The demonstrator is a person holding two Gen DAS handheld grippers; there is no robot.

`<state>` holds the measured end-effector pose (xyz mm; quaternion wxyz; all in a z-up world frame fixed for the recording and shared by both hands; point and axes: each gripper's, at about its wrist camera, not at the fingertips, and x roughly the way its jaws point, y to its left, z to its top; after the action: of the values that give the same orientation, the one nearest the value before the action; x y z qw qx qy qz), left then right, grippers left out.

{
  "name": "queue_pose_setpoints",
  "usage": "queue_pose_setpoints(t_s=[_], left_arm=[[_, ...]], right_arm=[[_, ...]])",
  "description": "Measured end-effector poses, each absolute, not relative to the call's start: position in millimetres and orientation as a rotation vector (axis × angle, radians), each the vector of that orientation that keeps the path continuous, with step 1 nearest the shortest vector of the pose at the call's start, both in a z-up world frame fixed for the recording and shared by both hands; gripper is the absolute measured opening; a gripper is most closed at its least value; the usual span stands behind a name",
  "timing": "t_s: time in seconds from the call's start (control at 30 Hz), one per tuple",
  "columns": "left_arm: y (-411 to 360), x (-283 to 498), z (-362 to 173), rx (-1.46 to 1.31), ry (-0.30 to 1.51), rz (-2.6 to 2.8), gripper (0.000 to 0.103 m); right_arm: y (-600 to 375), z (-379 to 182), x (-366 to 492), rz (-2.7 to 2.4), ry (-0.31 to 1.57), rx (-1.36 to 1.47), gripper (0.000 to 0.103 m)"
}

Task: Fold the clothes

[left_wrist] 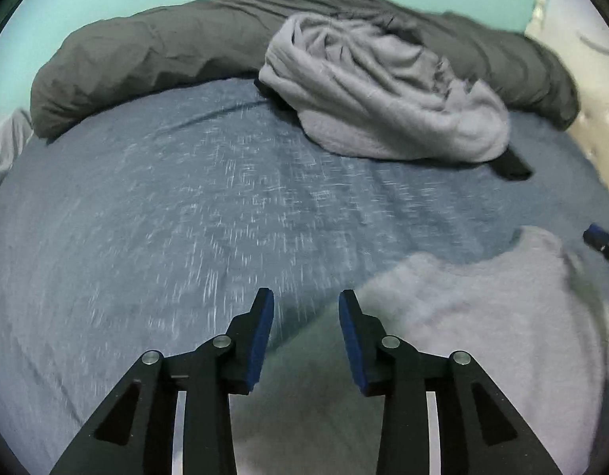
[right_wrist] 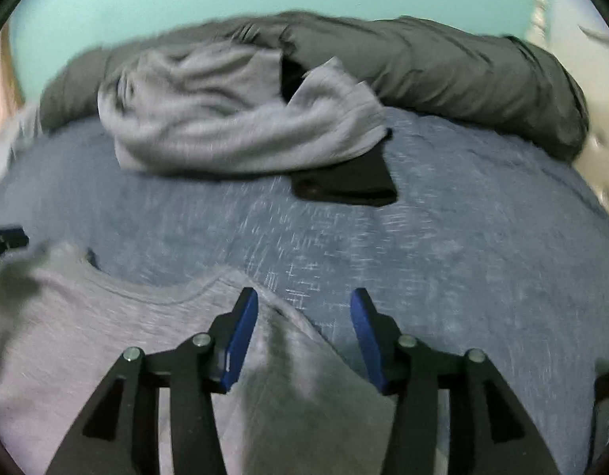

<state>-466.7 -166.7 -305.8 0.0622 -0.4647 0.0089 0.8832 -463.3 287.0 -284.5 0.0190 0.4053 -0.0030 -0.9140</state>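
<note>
Gray shirt (right_wrist: 106, 336) neckline, black phone (right_wrist: 351, 186) clearer rightward

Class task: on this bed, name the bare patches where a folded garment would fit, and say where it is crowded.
Free: the broad blue sheet between the dark duvet at the back and the flat grey shirt in front; also the sheet right of the shirt. Crowded: the back, where a crumpled grey garment lies partly on a black item.

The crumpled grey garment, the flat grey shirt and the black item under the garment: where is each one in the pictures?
crumpled grey garment (left_wrist: 383, 95), left wrist view, middle of its folds.
flat grey shirt (right_wrist: 106, 316), right wrist view, chest area below the collar.
black item (right_wrist: 351, 186), right wrist view, its exposed end.
</note>
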Motion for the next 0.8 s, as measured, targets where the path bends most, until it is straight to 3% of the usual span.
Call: queue_pose_setpoints(t_s=[0.27,0.6,0.8], left_arm=[[-188.8,-348.3,-279.5,-1.434,-0.038,2.551,0.041],[-225.8,-192.2,-301.9,-1.553,-0.171,2.446,0.048],[-234.8,-127.6,-326.1,-1.62,-0.22,2.418,0.048]], right_arm=[[303.6,-243.5,-354.6,-2.688,-0.211,1.228,0.05],[332.9,-273.2,-189.8,-2.521,-0.427,1.441,0.053],[329.7,-285.2,-109.6,-2.45,-0.408,1.559,0.054]])
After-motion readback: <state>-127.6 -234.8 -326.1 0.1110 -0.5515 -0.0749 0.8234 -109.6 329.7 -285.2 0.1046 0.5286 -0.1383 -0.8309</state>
